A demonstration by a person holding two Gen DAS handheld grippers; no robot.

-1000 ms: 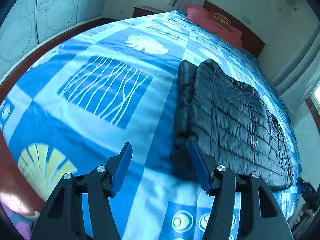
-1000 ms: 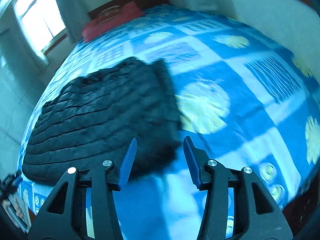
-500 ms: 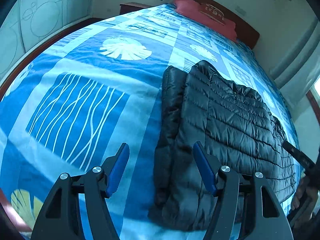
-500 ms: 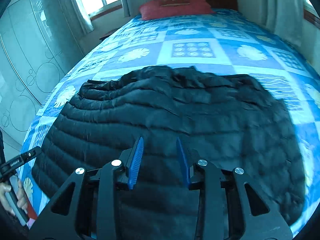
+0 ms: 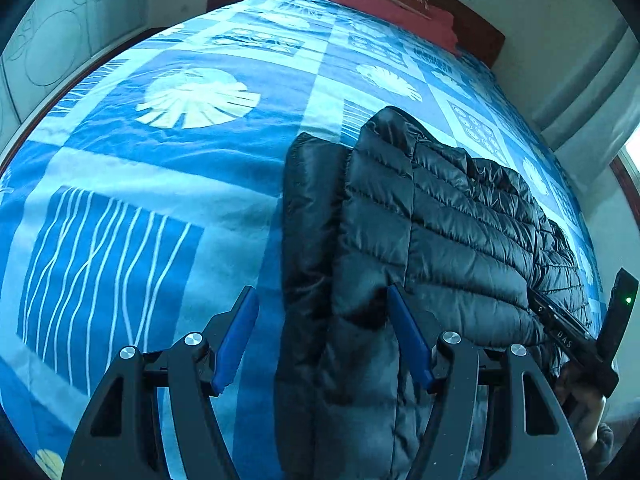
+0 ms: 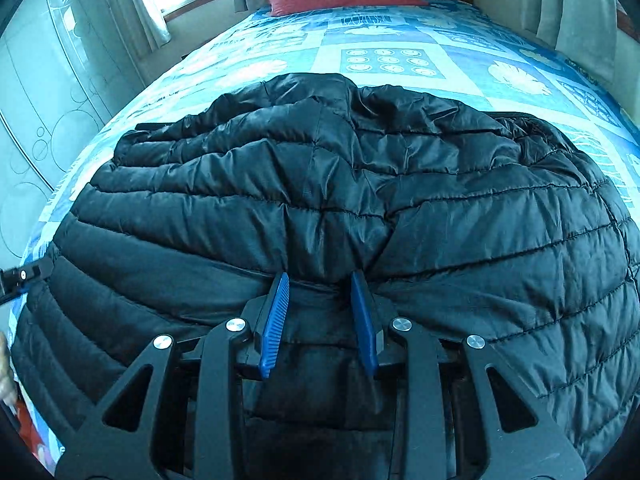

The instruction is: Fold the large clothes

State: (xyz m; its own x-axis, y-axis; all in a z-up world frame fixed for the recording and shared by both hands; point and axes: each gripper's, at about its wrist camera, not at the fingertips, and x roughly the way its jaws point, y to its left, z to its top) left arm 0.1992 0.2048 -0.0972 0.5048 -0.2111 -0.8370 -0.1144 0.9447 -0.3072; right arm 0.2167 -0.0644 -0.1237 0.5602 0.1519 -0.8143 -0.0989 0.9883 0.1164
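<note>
Black jacket (image 5: 440, 240) lies on the blue bedspread (image 5: 160, 168), its near hem cut off by the frame at 6 o'clock. Left gripper (image 5: 320, 332) hovers low, jaws wide apart, straddling the sleeve (image 5: 308, 240). Right gripper (image 6: 320, 312) points toward 12 o'clock, jaws narrowed onto a pinched jacket fold; firm contact is hard to confirm.

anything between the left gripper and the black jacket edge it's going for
Nothing visible does. The left gripper is open with the black puffer jacket edge already lying between its fingers, on the blue bedspread. The right gripper is partly closed around a bunched fold of the same jacket; nothing lies between them.
</note>
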